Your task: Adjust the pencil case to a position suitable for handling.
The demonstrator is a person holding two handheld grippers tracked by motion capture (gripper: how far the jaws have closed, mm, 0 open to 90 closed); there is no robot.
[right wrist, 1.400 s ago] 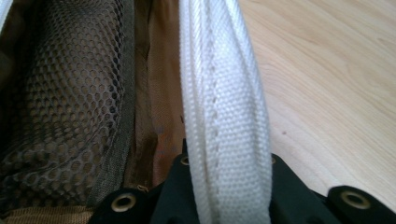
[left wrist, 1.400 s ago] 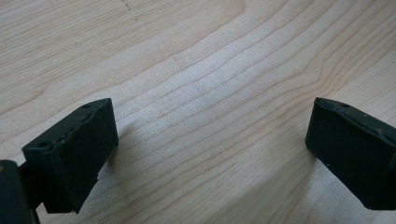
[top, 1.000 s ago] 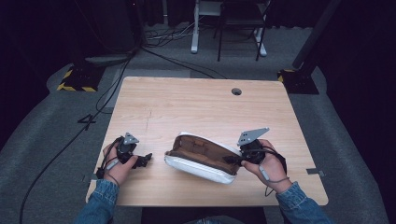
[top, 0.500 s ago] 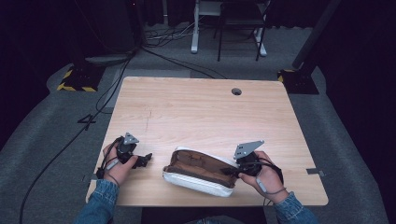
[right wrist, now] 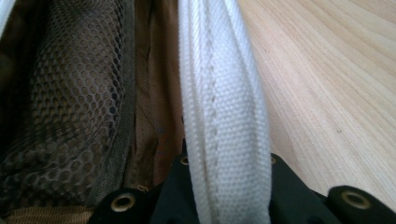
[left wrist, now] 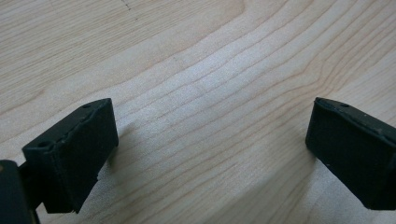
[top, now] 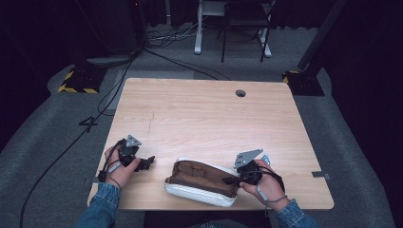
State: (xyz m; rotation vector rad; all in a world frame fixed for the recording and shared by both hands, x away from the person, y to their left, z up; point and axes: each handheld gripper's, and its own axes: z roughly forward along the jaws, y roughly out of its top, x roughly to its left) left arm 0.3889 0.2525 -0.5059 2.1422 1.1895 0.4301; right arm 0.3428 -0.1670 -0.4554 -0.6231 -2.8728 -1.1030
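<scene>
Resting near the left edge of the wooden surface, my left gripper has its jaws spread wide over bare wood, nothing between them; in the left gripper view the grain runs clear across the gap. Beyond the far left corner a yellow-and-black striped base sits on the grey floor, with black cables trailing past it. A small round hole pierces the surface toward its far right side, well apart from everything I hold. Between my two hands, close to the near edge, lies the pouch, white outside, brown inside, its mouth gaping. My left jaws stand just beside its left end without touching it. My right gripper meets its right end, jaws clenched on the white rim, which runs straight up from between them in the right gripper view, with brown mesh lining to its left.
</scene>
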